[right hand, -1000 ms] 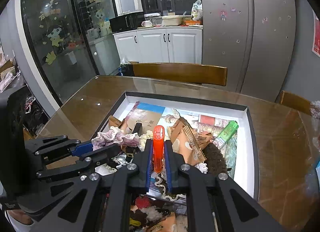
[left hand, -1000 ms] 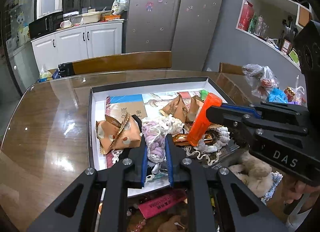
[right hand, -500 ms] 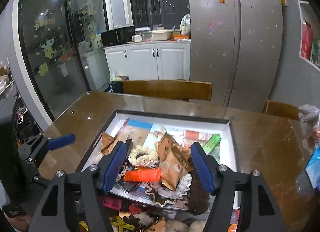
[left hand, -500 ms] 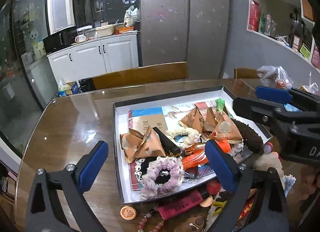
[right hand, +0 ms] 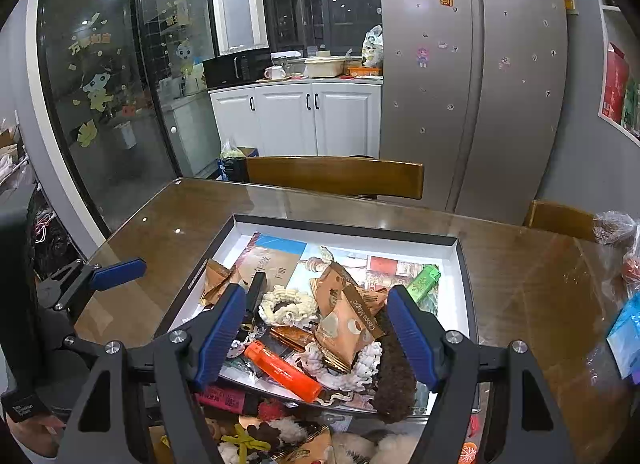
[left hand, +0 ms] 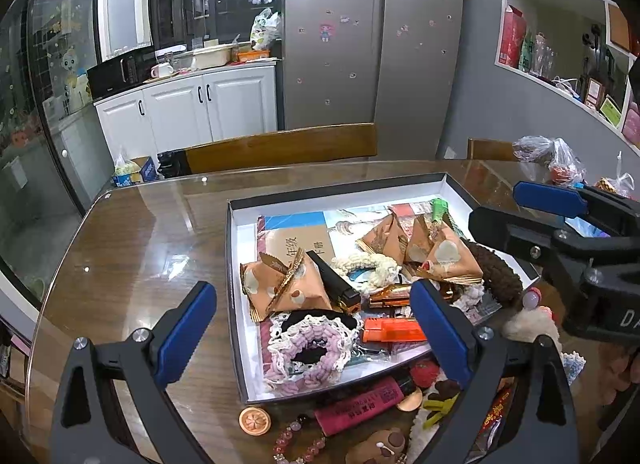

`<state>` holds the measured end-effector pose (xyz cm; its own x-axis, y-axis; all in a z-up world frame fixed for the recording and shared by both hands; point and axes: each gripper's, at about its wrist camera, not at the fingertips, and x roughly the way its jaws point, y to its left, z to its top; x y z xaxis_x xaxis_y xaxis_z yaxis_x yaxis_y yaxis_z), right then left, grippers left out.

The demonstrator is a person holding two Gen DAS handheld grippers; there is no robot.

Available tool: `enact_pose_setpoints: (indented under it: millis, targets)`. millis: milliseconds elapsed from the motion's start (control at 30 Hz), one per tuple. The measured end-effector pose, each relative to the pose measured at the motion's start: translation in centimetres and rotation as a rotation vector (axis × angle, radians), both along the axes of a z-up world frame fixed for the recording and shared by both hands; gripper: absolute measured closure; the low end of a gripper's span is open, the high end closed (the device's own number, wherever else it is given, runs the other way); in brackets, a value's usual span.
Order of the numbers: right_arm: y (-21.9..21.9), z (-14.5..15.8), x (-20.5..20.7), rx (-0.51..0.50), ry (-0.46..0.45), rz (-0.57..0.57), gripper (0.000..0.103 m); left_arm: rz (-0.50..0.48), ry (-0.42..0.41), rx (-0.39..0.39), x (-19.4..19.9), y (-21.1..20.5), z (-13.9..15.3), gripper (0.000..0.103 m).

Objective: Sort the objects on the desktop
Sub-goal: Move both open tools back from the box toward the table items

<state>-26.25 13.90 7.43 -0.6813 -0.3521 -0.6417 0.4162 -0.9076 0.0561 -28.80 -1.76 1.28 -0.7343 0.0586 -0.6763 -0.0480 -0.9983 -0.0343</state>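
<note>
One orange lighter [left hand: 394, 330] lies in the box [left hand: 236, 248] near its front edge, beside one pink-and-white scrunchie [left hand: 306, 348]; one green lighter [right hand: 423, 278] sits at the far right corner. Three tan snack packets show. Left gripper [left hand: 312, 328] and right gripper [right hand: 318, 338] both hover spread wide, holding nothing.

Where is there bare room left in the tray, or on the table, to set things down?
In the tray, only the left strip and far edge beyond the booklet show bare white. The table left of and beyond the tray is bare. It is crowded mid-tray around the orange lighter, and along the near edge.
</note>
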Motion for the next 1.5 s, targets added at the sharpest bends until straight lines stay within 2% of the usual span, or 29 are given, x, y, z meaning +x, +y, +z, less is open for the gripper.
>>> enact_pose_setpoints:
  millis: [233, 533, 833, 1000, 1233, 1367, 1500]
  targets:
    - [0.1, 1.1, 1.1, -0.012, 0.01, 0.009, 0.028, 0.003, 0.023, 0.009, 2.0, -0.1, 1.4, 0.005]
    - [1.8, 3.4, 5.6, -0.011, 0.061, -0.02, 0.028, -0.021, 0.045, 0.044, 7.2, 0.1, 2.9, 0.005]
    - [4.6, 3.8, 10.9, -0.024, 0.059, -0.074, 0.028, -0.103, 0.013, 0.043, 13.7, 3.1, 1.3, 0.005]
    - [5.7, 2.7, 13.6, -0.028, 0.032, -0.092, 0.028, -0.11, -0.013, 0.09, 16.2, 3.8, 0.1, 0.005]
    - [7.1, 1.2, 16.1, -0.019, 0.004, -0.112, 0.028, -0.118, -0.029, 0.077, 16.6, 4.5, -0.8, 0.005]
    - [7.7, 0.7, 15.8, -0.026, -0.011, -0.127, 0.028, -0.149, -0.032, 0.112, 16.1, 4.8, -0.9, 0.005]
    - [7.8, 0.3, 15.4, -0.019, -0.022, -0.133, 0.028, -0.163, -0.037, 0.097, 15.2, 5.4, -1.2, 0.005]
